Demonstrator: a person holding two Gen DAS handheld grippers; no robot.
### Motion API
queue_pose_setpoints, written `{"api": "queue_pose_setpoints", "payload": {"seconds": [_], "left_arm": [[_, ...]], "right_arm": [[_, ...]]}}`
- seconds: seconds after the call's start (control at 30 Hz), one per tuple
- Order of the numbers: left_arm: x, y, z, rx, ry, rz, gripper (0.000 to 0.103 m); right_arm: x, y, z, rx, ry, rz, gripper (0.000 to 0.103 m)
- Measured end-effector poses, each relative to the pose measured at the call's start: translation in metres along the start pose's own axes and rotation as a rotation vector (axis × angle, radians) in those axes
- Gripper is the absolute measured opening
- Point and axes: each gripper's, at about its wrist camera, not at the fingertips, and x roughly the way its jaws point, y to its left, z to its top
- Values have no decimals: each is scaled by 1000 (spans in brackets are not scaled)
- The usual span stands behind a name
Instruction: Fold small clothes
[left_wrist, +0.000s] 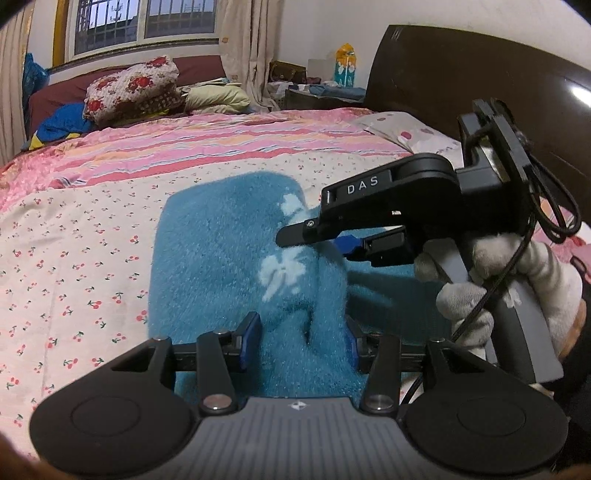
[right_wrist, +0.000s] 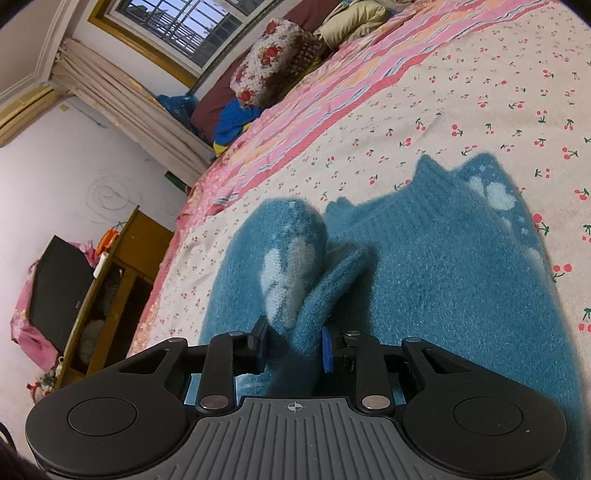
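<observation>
The fuzzy blue garment (left_wrist: 221, 266) lay on the bed (left_wrist: 74, 258), its long axis running away from both grippers, a raised fold clenched in the right gripper (right_wrist: 293, 347) jaws, another between the left gripper (left_wrist: 301, 341) jaws, grip unclear.

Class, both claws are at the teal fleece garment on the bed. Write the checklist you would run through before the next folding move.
1. Right claw pinching a fold of the teal garment: ok.
2. Left claw gripping firmly: cannot tell; fabric fills the gap between its pads.
3. Garment lying flat: not ok; a ridge is bunched up between the two claws.
4. Room on the cherry-print sheet beyond the garment to lay the fold: ok.
</observation>
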Motion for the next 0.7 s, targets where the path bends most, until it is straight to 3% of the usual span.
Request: {"api": "queue_pose_setpoints", "payload": {"seconds": [0.7], "left_arm": [[-20,-14,-22,160,30,28,57]], "right_arm": [[1,-2,-1,3,5,-11,26]]}}
